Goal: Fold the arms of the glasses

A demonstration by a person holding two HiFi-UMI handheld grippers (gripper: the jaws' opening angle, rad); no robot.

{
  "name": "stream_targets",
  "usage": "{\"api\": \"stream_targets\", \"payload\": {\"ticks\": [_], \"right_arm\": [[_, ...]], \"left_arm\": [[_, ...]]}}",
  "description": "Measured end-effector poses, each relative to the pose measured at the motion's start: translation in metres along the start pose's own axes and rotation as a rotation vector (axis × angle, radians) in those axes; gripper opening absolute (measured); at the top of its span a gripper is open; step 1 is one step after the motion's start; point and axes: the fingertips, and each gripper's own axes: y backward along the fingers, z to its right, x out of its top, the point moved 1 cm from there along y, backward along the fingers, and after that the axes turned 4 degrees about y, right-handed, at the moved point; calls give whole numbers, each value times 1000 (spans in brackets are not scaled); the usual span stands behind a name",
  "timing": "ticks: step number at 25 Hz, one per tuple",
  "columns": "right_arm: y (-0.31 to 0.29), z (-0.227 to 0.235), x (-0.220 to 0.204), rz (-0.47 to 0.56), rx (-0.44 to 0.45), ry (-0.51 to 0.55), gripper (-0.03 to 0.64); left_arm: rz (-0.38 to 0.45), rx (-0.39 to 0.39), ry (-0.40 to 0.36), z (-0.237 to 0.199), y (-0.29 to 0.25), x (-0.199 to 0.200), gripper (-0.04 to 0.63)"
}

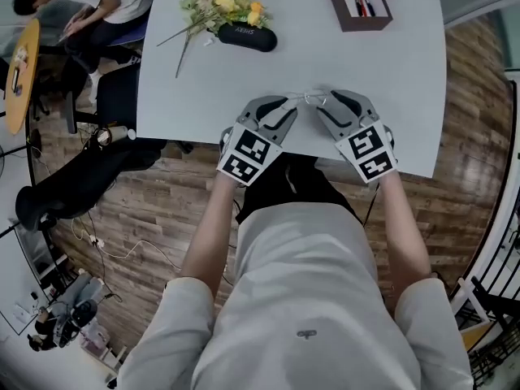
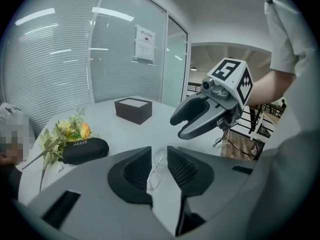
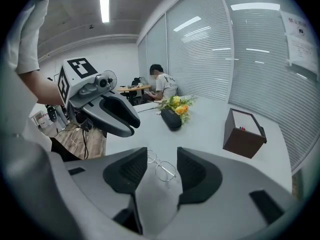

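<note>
Left tongs [image 2: 159, 155] stand narrow, with a slim gap and nothing pinched. The right tongs [image 3: 162, 156] stand wide and empty. Through both gaps the glasses [image 3: 160, 167] show, lying on the white counter [image 1: 366, 88] near its front edge. They sit between the 2 sets of tips and, as far as I can judge, neither touches them. Their 2 round lenses are plain, but the wire arms are too thin to trace. No arm visibly sticks out, so both may already be folded, though I cannot confirm it. If so, little is left beyond pulling away; if not, both arms remain. Farther back lie a black case [image 1: 246, 36], flowers [image 1: 223, 2] beside it, and a brown box [image 1: 357, 2].
</note>
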Motion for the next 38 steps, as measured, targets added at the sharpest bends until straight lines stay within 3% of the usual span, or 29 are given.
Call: {"api": "stream_targets", "payload": {"ticks": [9, 25, 38], "right_arm": [[19, 5, 43, 82, -74, -56, 169], [49, -2, 127, 232, -287, -153, 104], [61, -30, 150, 283, -429, -210, 27]], "left_arm": [[139, 11, 58, -12, 30, 41, 101], [309, -72, -58, -49, 90, 111, 61], [373, -130, -90, -55, 134, 109, 34]]}}
